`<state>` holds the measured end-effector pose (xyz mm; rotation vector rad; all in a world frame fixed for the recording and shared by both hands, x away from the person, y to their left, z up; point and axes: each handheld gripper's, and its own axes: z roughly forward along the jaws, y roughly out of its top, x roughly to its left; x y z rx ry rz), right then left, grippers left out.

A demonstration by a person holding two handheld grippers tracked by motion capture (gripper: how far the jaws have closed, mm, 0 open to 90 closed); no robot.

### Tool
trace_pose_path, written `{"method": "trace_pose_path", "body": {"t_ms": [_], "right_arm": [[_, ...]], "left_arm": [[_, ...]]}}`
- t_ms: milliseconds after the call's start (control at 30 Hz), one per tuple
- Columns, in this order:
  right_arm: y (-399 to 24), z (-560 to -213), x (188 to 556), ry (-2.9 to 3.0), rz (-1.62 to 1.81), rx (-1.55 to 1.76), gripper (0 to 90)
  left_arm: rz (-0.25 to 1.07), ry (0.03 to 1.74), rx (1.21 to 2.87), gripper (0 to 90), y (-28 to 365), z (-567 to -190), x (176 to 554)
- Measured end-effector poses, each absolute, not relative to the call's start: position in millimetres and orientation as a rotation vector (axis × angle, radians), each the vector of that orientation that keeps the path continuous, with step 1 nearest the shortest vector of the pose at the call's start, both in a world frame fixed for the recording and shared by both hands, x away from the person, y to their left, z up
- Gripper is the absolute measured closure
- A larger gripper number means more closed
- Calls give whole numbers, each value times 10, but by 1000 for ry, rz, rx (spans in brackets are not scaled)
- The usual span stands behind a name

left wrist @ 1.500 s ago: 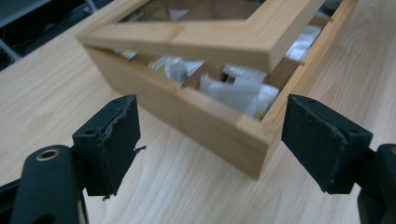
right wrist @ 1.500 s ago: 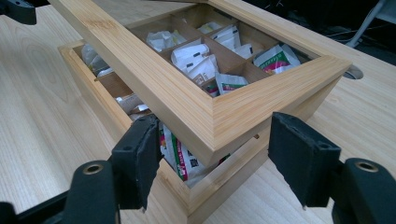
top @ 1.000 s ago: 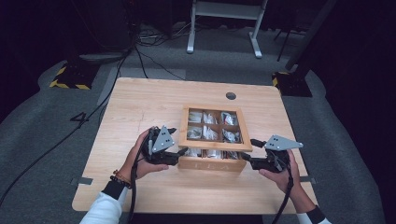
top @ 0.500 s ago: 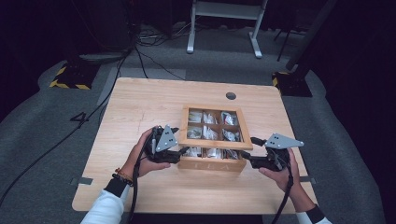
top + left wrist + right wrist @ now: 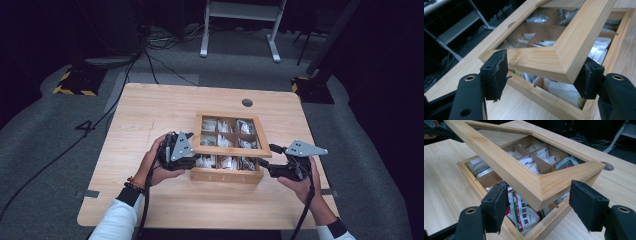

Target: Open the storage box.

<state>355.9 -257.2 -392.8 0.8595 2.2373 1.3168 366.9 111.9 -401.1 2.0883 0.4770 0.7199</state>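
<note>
Wooden box (image 5: 226,174) near table's (image 5: 150,115) front edge, framed lid (image 5: 231,150) lifted at front, sachets (image 5: 524,213) inside. Left gripper (image 5: 541,75) jaws just been closing round lid corner, pads touching, grip unconfirmed. Right gripper (image 5: 537,207) open, jaws astride other corner, no contact. Risk: one-sided hold, so lid twists, slips, drops back on box; uneven lift could drag box.

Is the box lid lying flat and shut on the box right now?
No, in the right gripper view the lid is raised at its near edge, tilted above the box, with tea packets visible in the gap beneath it.
</note>
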Motion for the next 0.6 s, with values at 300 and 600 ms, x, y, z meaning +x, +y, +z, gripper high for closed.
{"method": "trace_pose_path", "body": {"t_ms": [300,600], "right_arm": [[-2574,-3886,3570,2190,1353,867,328],[-2599,-3874,3569,2172,1368,877,335]], "left_arm": [[750,470,2056,415,1096,-3980,3687],[773,462,2050,441,1098,-3968,3725]]}}
